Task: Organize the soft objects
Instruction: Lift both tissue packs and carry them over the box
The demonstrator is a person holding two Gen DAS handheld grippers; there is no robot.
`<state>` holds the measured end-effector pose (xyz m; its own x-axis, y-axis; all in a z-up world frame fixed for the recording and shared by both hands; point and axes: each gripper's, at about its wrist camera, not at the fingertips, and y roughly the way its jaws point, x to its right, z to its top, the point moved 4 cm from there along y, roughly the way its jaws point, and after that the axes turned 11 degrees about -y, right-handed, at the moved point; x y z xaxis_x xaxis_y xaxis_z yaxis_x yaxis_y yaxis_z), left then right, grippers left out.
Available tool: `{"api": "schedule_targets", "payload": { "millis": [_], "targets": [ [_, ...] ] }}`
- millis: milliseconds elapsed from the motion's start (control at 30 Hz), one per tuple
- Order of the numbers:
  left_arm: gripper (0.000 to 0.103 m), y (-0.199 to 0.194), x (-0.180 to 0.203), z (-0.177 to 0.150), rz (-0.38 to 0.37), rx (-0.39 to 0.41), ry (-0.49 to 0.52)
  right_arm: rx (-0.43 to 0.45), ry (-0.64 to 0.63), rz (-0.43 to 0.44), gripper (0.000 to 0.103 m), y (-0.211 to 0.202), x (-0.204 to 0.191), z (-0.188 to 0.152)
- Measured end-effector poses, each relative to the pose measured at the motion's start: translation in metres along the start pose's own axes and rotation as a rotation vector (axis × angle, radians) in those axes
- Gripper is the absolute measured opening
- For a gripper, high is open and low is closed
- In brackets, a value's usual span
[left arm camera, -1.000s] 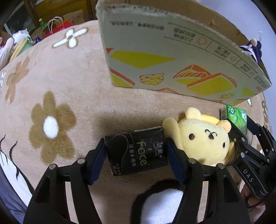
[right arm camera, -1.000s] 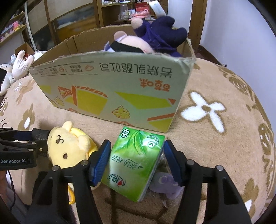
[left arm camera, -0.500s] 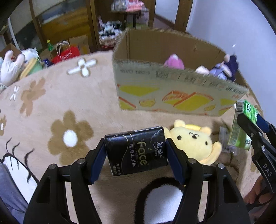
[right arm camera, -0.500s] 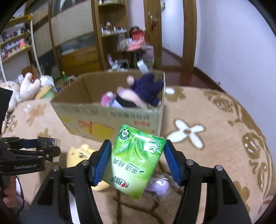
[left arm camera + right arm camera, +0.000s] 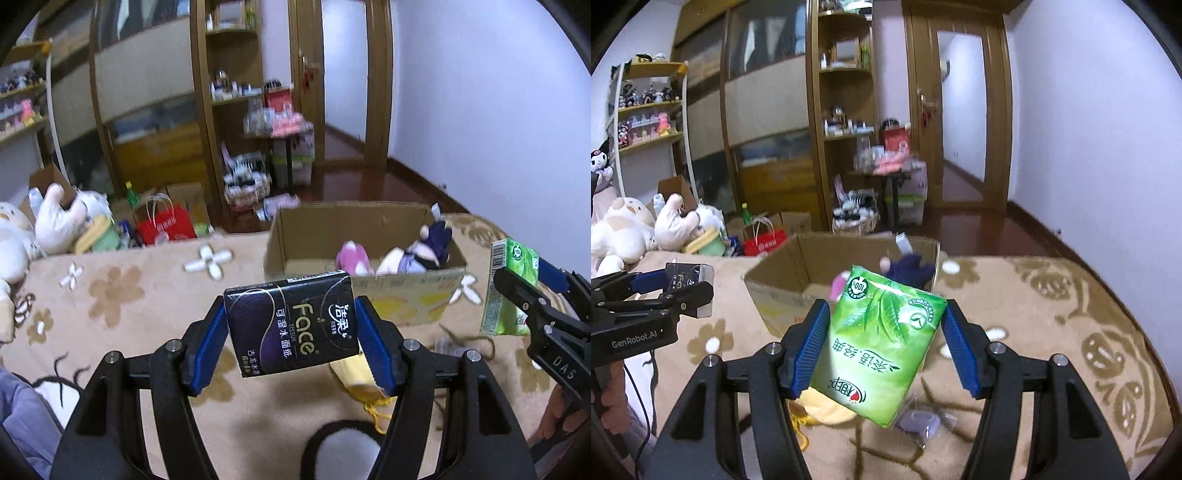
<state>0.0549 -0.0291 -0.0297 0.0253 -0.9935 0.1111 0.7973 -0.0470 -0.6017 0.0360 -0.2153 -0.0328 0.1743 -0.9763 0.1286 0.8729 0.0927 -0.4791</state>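
Note:
My left gripper (image 5: 291, 345) is shut on a black tissue pack (image 5: 293, 326) and holds it high above the beige flowered blanket (image 5: 122, 295). My right gripper (image 5: 882, 350) is shut on a green tissue pack (image 5: 881, 339), also raised; it also shows in the left wrist view (image 5: 511, 288). The open cardboard box (image 5: 406, 295) lies ahead and below, with a pink plush (image 5: 351, 258) and a purple-clad doll (image 5: 428, 251) inside. The yellow bear plush (image 5: 354, 373) lies on the blanket, mostly hidden behind the packs.
A small purple packet in clear wrap (image 5: 919, 421) lies on the blanket by the bear. White plush toys (image 5: 624, 229) and a red bag (image 5: 764, 240) sit at the left. Wooden shelves (image 5: 842, 129) and a doorway (image 5: 960, 122) stand beyond the bed.
Both grippers have risen well above the blanket with their tissue packs. The box interior and the room beyond have come into view.

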Motion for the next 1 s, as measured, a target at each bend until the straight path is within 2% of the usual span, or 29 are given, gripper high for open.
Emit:
{"api": "schedule_targets", "payload": {
  "millis": [167,567,867,1000],
  "targets": [
    [0.066,-0.019,0.004,0.013,-0.003,0.096,0.0,0.063,-0.017,-0.004,0.066,-0.011,0.002,0.018],
    [0.066,-0.029,0.013,0.035,-0.02,0.232,0.035,0.142,-0.012,0.005,0.066,-0.007,0.012,0.052],
    [0.066,-0.017,0.02,0.061,-0.056,0.297,0.058,0.154,-0.034,0.014,0.066,0.019,0.014,0.067],
    [0.066,0.0,0.023,0.066,-0.064,0.286,0.037,0.151,-0.043,0.028,0.066,0.032,0.012,0.071]
  ]
}}
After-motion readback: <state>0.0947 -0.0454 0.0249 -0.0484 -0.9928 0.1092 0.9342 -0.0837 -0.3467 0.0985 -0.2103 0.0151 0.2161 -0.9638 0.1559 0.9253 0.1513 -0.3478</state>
